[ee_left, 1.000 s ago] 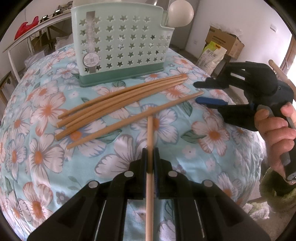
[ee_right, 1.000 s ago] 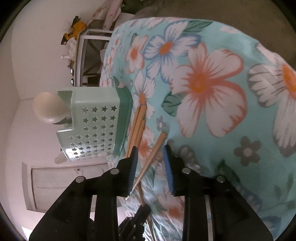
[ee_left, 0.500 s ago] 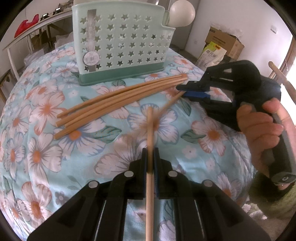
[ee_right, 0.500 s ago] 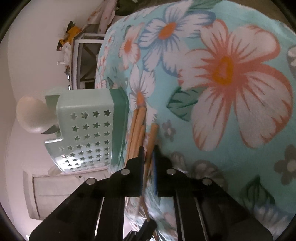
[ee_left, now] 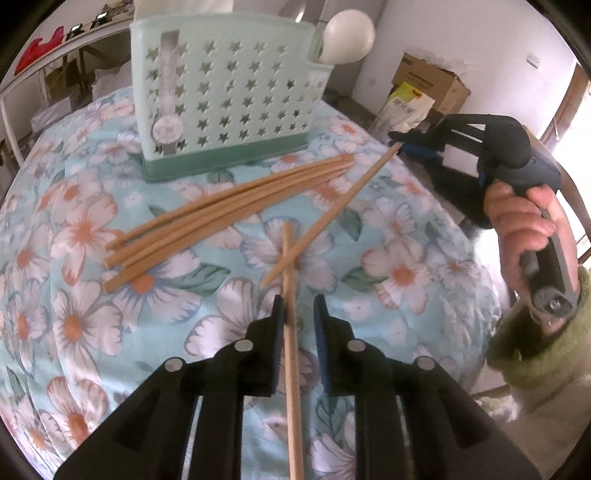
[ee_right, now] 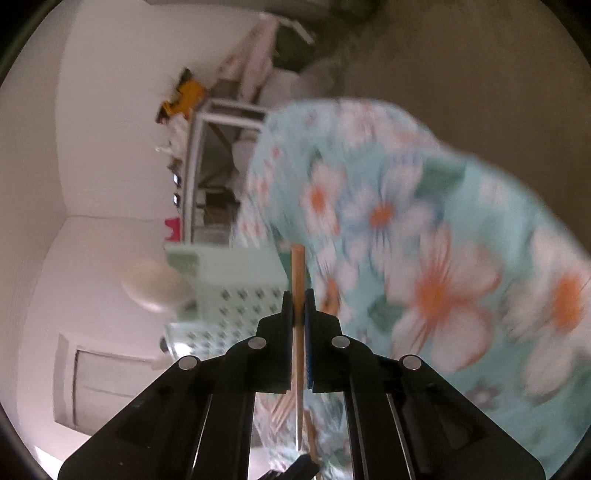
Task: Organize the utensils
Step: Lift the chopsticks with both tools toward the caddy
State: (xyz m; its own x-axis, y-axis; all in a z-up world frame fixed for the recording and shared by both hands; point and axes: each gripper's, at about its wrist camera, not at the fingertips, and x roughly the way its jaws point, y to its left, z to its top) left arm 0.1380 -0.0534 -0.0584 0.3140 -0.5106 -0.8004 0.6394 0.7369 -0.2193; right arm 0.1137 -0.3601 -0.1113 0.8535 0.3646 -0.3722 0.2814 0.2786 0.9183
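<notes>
A mint star-holed utensil holder (ee_left: 225,96) stands at the back of the floral-clothed table; it also shows blurred in the right wrist view (ee_right: 236,288). Several wooden chopsticks (ee_left: 221,210) lie in front of it. My left gripper (ee_left: 298,310) is open, and a chopstick (ee_left: 291,332) lies loose between its jaws against the left pad. My right gripper (ee_right: 298,299) is shut on one chopstick (ee_right: 297,280). In the left wrist view that chopstick (ee_left: 332,214) slants from the right gripper (ee_left: 400,142) down across the left one's tip.
A white round-headed utensil (ee_left: 347,33) stands in the holder's right end. Cardboard boxes and a bag (ee_left: 424,88) stand on the floor beyond the table's right edge. A shelf (ee_left: 55,48) with items stands at the back left.
My right gripper closed on the nearest loose chopstick and lifted its end to the right. My left gripper opened, so its chopstick now sits loose.
</notes>
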